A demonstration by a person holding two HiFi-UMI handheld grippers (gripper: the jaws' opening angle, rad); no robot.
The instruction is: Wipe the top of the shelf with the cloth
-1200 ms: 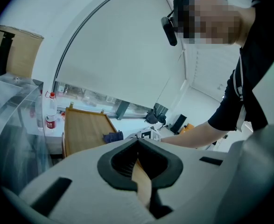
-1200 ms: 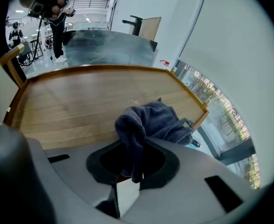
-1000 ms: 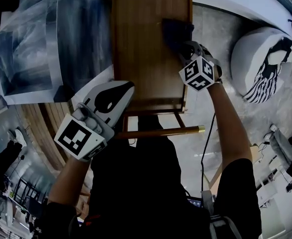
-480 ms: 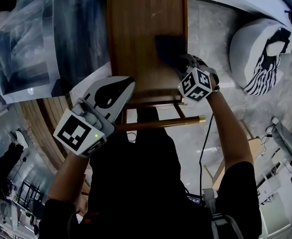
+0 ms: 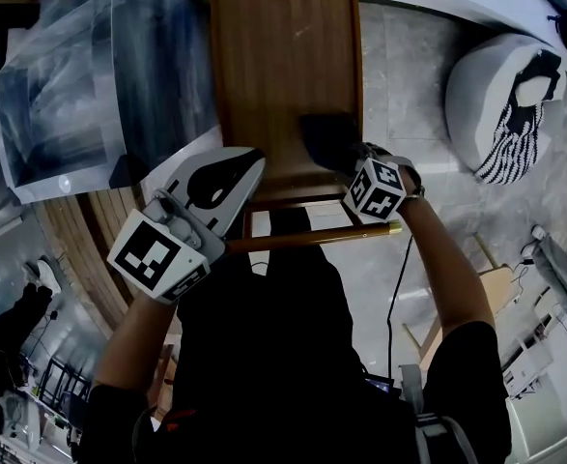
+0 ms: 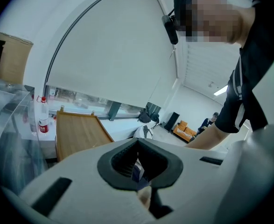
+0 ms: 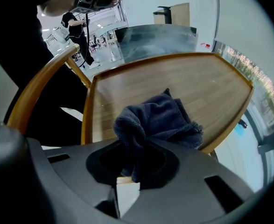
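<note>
Dragged toward 6 o'clock since a second ago, the cloth (image 5: 324, 135) lies by the shelf top's (image 5: 283, 56) near edge, pinched by the right gripper (image 5: 345, 155) to wipe flat, while the left gripper (image 5: 242, 169), jaws together and empty, idles at 8 o'clock.

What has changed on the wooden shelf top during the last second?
The right gripper, its fingers shut on the dark blue cloth, dragged it along the brown wooden shelf top toward the person, close to the near edge. Nothing was taken or let go. The white left gripper stayed beside the shelf's near left corner.
</note>
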